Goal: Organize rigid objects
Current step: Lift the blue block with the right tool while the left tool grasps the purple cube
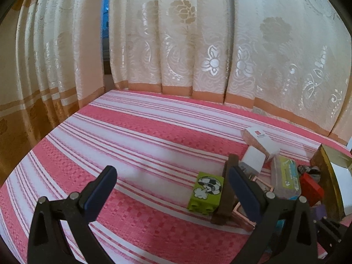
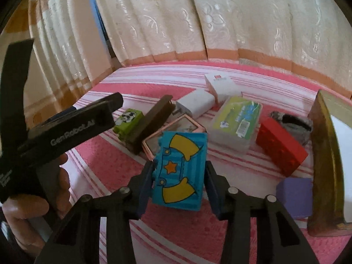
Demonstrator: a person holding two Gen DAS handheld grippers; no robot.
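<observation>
A blue block (image 2: 180, 171) printed with yellow shapes and an orange star is held clamped between the fingers of the right gripper (image 2: 179, 179), lifted clear of the pink-and-white striped bedcover (image 2: 110, 171), in what is judged to be a transfer toward the gold-edged box (image 2: 325, 158) standing at 3 o'clock in the right wrist view. The grip is taken across the block's narrow sides, so that its printed face is left upward and the load is kept square between the pads.

The left gripper (image 1: 173, 187) is held with its jaws wide apart and nothing between them, poised above the bare stripes at 6 o'clock of its own view, apparently kept out of the way while the other hand works.

The remaining pieces are seen bunched together: a green block (image 2: 128, 121) at 10 o'clock of the blue one, touched by a dark brown bar (image 2: 151, 123) that leans across a pink-framed picture (image 2: 176, 129). Behind these, at 12 o'clock, a white charger (image 2: 194, 105) and a small white carton (image 2: 222, 85) are found, with a clear plastic case (image 2: 237, 123) at 1 o'clock. A red block (image 2: 281, 147) lies at 2 o'clock and a purple block (image 2: 294, 198) just beside the box at 3 o'clock.
</observation>
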